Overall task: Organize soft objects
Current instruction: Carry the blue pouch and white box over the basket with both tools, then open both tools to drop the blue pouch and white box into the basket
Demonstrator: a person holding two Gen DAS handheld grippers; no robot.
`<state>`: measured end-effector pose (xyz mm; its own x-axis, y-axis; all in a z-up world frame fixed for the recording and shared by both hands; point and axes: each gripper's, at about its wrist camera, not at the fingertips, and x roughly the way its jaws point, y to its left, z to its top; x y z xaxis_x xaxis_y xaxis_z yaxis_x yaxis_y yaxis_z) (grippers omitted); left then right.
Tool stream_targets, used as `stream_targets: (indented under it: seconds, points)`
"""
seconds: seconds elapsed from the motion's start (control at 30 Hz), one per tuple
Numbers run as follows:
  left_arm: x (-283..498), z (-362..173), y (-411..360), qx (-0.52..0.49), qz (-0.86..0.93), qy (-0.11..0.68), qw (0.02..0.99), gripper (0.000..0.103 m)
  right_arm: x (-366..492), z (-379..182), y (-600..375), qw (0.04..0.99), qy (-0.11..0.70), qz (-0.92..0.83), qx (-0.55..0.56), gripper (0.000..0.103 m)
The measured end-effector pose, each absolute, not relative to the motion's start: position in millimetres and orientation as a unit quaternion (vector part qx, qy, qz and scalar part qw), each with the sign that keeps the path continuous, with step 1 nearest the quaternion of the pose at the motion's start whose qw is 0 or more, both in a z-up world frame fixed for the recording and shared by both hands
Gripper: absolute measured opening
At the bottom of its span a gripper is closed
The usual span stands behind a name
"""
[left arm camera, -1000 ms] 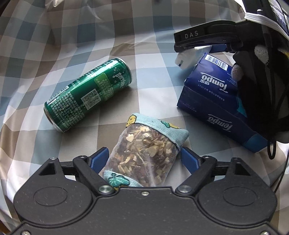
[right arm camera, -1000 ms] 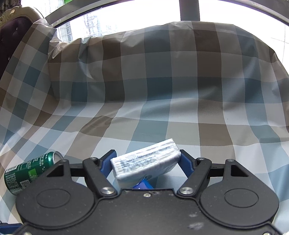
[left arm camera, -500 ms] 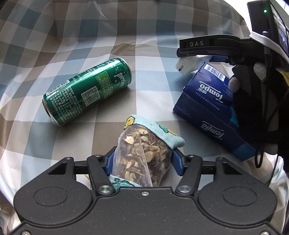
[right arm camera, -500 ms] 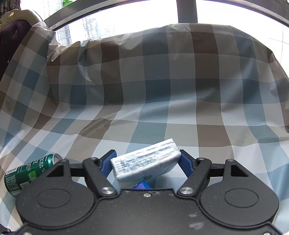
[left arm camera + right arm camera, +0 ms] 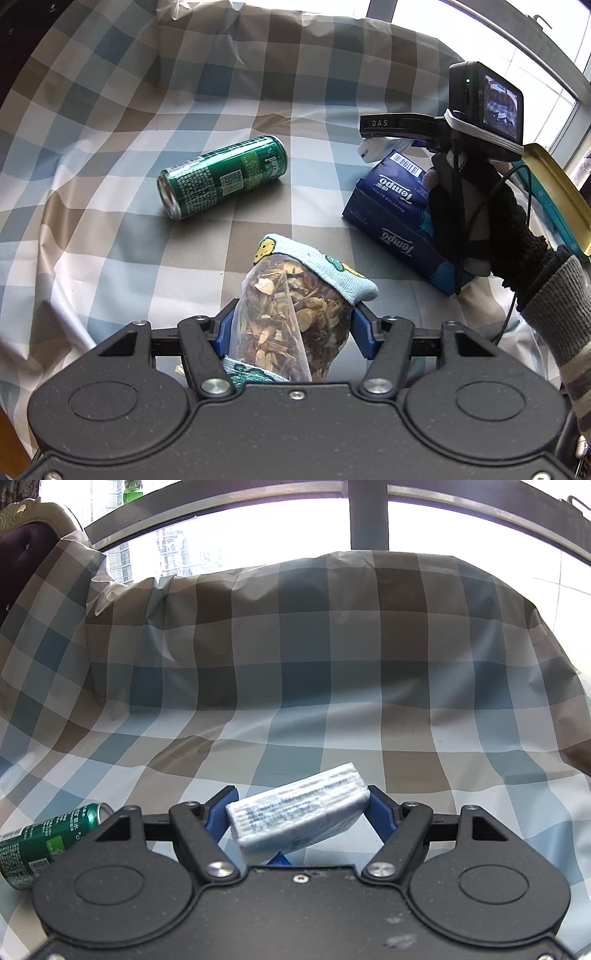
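Observation:
My left gripper (image 5: 293, 326) is shut on a clear pouch of dried herbs (image 5: 291, 306) with a light blue fabric top, raised off the checked cloth (image 5: 110, 147). To the right, a gloved hand holds my right gripper above a dark blue Tempo tissue pack (image 5: 391, 210). In the right wrist view my right gripper (image 5: 299, 814) is shut on a small white tissue packet (image 5: 299, 818), tilted between the blue pads (image 5: 380, 812). A corner of that packet (image 5: 369, 151) shows under the right gripper in the left wrist view.
A green drink can (image 5: 223, 175) lies on its side on the cloth; its end (image 5: 44, 834) shows at the lower left of the right wrist view. The cloth rises over a backrest (image 5: 332, 627). A gold-rimmed tin lid (image 5: 554, 192) is at the right edge.
My left gripper closed on the herb pouch and lifted it up and back from the cloth. My right gripper kept its hold on the white packet and stayed in place.

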<state>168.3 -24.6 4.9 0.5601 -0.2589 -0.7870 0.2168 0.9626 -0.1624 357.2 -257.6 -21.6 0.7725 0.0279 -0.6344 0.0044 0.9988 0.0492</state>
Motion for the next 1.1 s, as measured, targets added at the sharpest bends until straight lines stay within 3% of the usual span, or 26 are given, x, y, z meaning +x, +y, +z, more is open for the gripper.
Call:
stream_targets:
  seconds: [0.27, 0.5, 0.83, 1.1]
  points:
    - [135.7, 4.3, -0.1, -0.047, -0.118, 0.447, 0.885, 0.057, 351.1, -11.8, -245.0, 0.948, 0.316, -0.029, -0.02, 0.073]
    - [118.4, 4.7, 13.9, -0.055, -0.112, 0.441, 0.889, 0.057, 314.3, 33.6, -238.7, 0.966, 0.249, -0.052, -0.046, 0.073]
    - [100.6, 14.7, 14.3, -0.057, -0.12, 0.425, 0.896, 0.057, 159.2, 123.6, -237.6, 0.984, 0.179, 0.004, 0.013, 0.073]
    - [77.6, 21.3, 7.7, -0.051, -0.131, 0.416, 0.898, 0.057, 27.7, 146.2, -230.8, 0.98, 0.186, 0.048, 0.049, 0.073]
